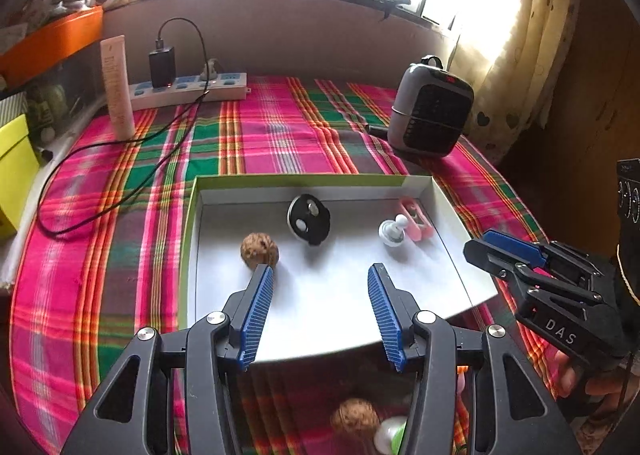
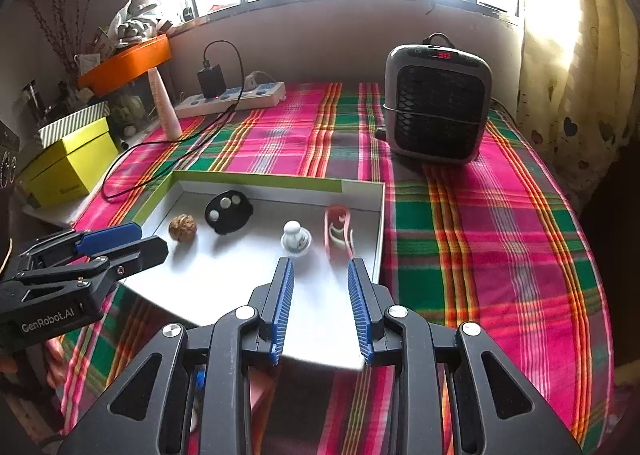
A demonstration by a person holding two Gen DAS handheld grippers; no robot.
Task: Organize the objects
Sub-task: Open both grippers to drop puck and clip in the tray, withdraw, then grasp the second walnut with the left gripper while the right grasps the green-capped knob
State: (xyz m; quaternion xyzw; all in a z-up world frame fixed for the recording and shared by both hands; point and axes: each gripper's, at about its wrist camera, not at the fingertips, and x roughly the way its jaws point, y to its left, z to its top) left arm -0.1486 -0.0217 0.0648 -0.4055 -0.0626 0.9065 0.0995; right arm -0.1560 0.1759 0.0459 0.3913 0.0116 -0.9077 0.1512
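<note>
A shallow white box (image 1: pixel 192 223) with a green rim lies on the plaid cloth. In it are a walnut (image 1: pixel 259 250), a black disc with white dots (image 1: pixel 308 219), a small white pawn-shaped piece (image 1: pixel 394 231) and a pink clip (image 1: pixel 416 221). My left gripper (image 1: pixel 320 271) hangs over the box's near half, jaws wide and empty, with the walnut just beyond its left fingertip. My right gripper (image 2: pixel 320 264) is over the box's (image 2: pixel 256 177) near right corner, its jaws a little apart and empty, just short of the pawn (image 2: pixel 295 239) and clip (image 2: pixel 338 231).
A grey heater (image 1: pixel 430 111) stands at the back right. A power strip (image 1: pixel 188 89) with a charger and a trailing black cable (image 1: pixel 120 175) lies at the back left, beside a tall tube (image 1: pixel 118 87). A yellow box (image 2: pixel 72 163) sits off the left edge. A second walnut (image 1: pixel 354 415) shows below my left gripper.
</note>
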